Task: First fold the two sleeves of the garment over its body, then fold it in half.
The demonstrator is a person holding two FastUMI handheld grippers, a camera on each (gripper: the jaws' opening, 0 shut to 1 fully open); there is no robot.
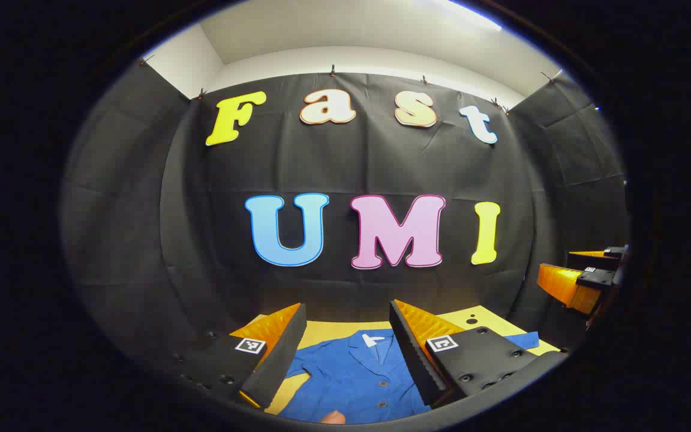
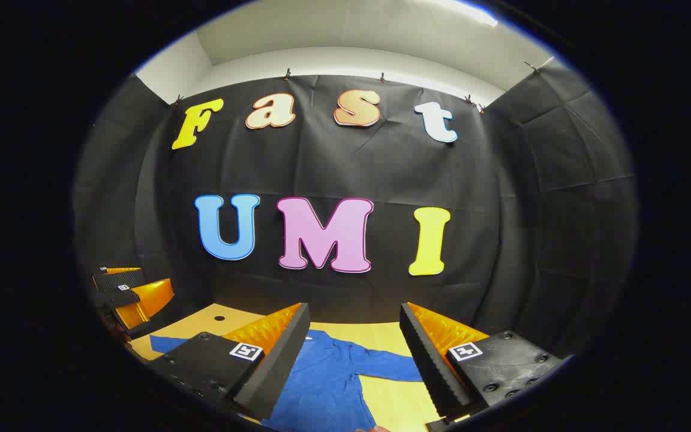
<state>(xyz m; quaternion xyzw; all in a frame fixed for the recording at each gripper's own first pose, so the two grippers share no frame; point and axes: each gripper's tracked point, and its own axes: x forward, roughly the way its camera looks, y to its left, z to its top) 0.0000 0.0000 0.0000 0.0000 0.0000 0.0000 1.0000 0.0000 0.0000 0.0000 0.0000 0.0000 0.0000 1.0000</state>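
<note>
Clearly, the blue garment (image 1: 351, 375) lies flat on the yellow table (image 1: 327, 330), its collar toward the far edge and its buttoned front up. In the left gripper view, the left gripper (image 1: 348, 348) hovers above the collar with its jaws released wide, holding nothing. A sleeve (image 1: 525, 340) reaches toward the right edge of the table. In the right gripper view, the right gripper (image 2: 354, 354) also hangs above the garment, jaws spread apart and empty, and one sleeve (image 2: 390, 367) stretches out flat between its fingers.
</note>
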